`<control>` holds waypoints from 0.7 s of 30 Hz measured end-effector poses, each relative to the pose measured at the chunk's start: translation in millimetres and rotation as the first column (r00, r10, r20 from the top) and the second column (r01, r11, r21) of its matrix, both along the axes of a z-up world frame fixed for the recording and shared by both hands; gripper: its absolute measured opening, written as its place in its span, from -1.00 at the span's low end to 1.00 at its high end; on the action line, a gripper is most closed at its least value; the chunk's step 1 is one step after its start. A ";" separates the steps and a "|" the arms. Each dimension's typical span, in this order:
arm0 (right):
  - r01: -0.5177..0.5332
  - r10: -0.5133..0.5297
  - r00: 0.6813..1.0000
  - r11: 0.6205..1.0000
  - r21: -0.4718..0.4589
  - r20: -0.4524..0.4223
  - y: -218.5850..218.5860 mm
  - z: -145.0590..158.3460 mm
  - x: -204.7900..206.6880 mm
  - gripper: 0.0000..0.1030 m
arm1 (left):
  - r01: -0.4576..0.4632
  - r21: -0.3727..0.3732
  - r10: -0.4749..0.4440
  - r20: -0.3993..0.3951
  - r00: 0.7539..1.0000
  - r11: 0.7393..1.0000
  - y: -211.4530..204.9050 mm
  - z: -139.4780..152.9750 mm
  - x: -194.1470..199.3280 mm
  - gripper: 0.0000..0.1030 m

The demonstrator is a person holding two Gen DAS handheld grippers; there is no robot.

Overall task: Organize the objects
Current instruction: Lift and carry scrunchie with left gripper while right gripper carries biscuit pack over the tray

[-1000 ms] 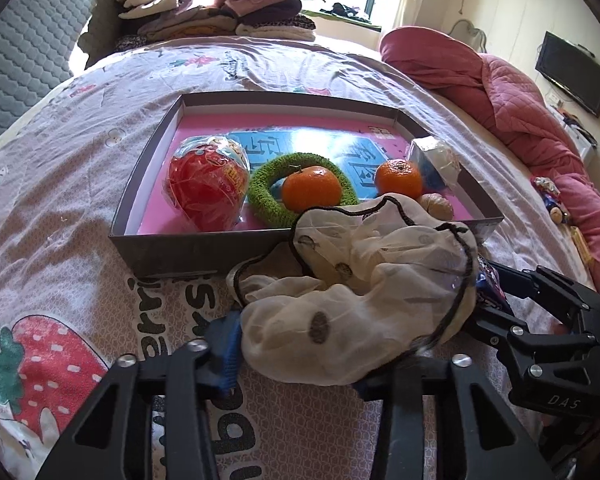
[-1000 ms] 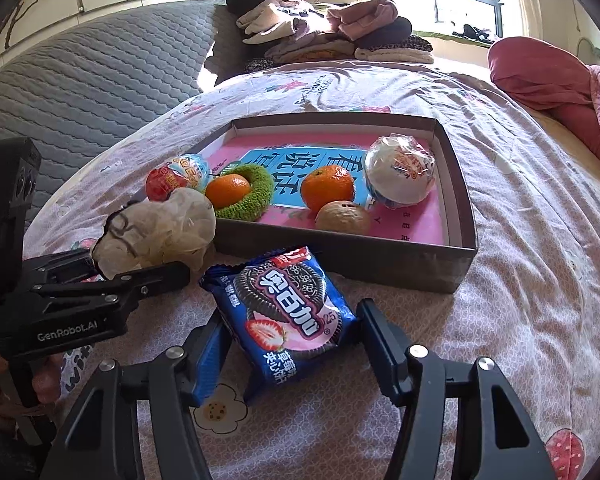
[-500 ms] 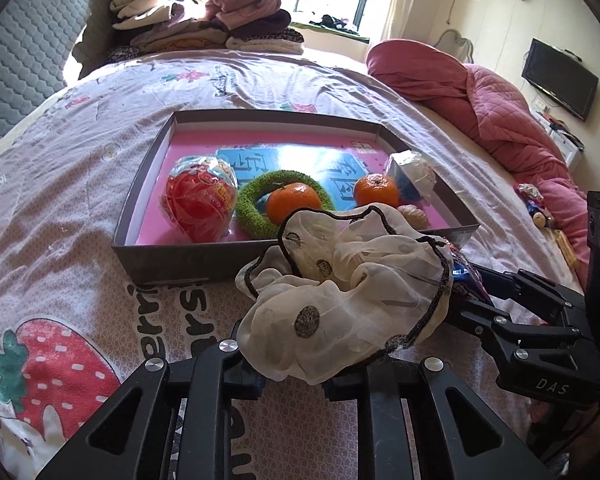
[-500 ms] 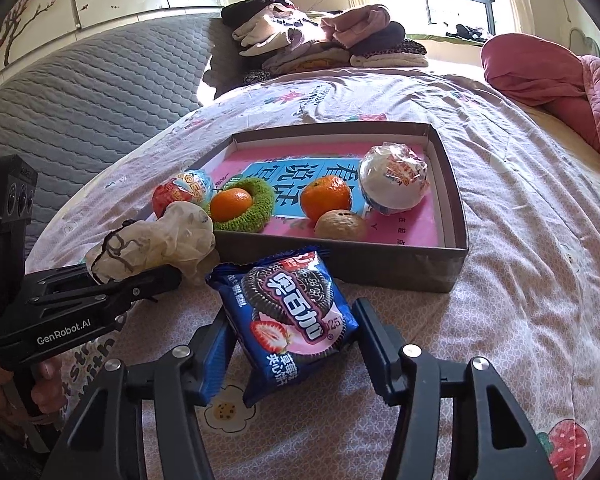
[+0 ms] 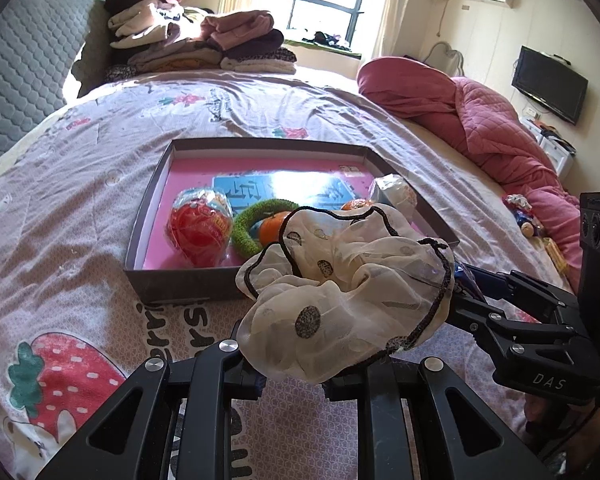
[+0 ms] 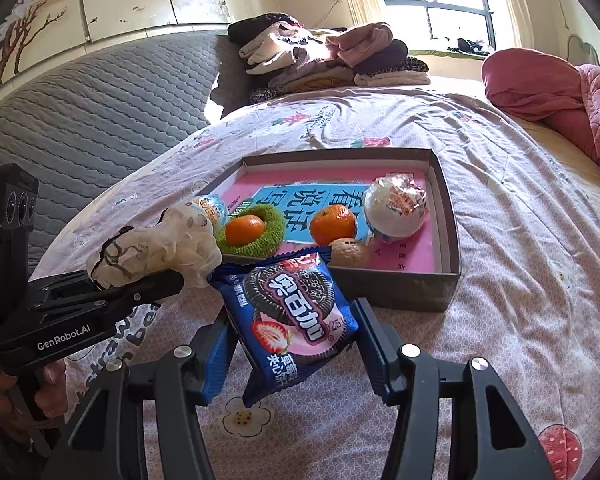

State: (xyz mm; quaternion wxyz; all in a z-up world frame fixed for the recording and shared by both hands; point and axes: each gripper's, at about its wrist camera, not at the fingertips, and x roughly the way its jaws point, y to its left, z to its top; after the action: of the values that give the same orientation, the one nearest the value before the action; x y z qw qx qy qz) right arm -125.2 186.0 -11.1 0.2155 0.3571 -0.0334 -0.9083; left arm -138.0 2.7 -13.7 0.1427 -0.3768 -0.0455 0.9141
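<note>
My left gripper (image 5: 292, 380) is shut on a cream dotted scrunchie (image 5: 340, 296) and holds it above the bed, just before the grey box (image 5: 140, 216). It also shows in the right wrist view (image 6: 156, 248). My right gripper (image 6: 292, 344) is shut on a blue cookie packet (image 6: 292, 312), lifted near the box's front wall (image 6: 400, 288). The box holds a red wrapped ball (image 5: 198, 232), a green ring (image 6: 248, 232) around an orange, a second orange (image 6: 332, 224), a white wrapped ball (image 6: 396, 212) and a walnut (image 6: 350, 254).
The bed has a strawberry-print sheet (image 5: 60, 280). Folded clothes (image 5: 196, 44) are stacked at the far end by the window. A pink quilt (image 5: 480, 120) lies on the right. A grey padded headboard (image 6: 80, 120) runs along the left.
Both grippers have risen and pulled back a little with the scrunchie and the cookie packet in them. The box looks farther and lower in both views.
</note>
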 end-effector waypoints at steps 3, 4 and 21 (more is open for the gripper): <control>-0.003 0.003 1.000 1.000 -0.004 -0.010 0.1 3.3 2.4 0.09 | 0.002 -0.003 -0.002 -0.015 1.000 1.000 -0.4 4.2 2.1 -0.62; -0.004 0.004 1.000 1.000 -0.005 -0.012 -0.2 4.2 3.2 0.09 | 0.004 -0.003 -0.004 -0.018 1.000 1.000 -0.4 5.2 2.9 -0.62; 0.001 -0.002 0.997 1.000 -0.009 -0.082 -3.3 30.1 0.0 0.09 | -0.007 0.014 0.008 -0.080 0.997 1.000 -8.7 30.3 4.7 -0.62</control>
State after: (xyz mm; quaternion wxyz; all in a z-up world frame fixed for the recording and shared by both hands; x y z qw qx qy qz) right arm -125.3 182.7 19.0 0.2178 0.3184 -0.0288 -0.9222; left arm -133.3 -6.0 16.6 0.1434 -0.3389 -0.0473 0.9286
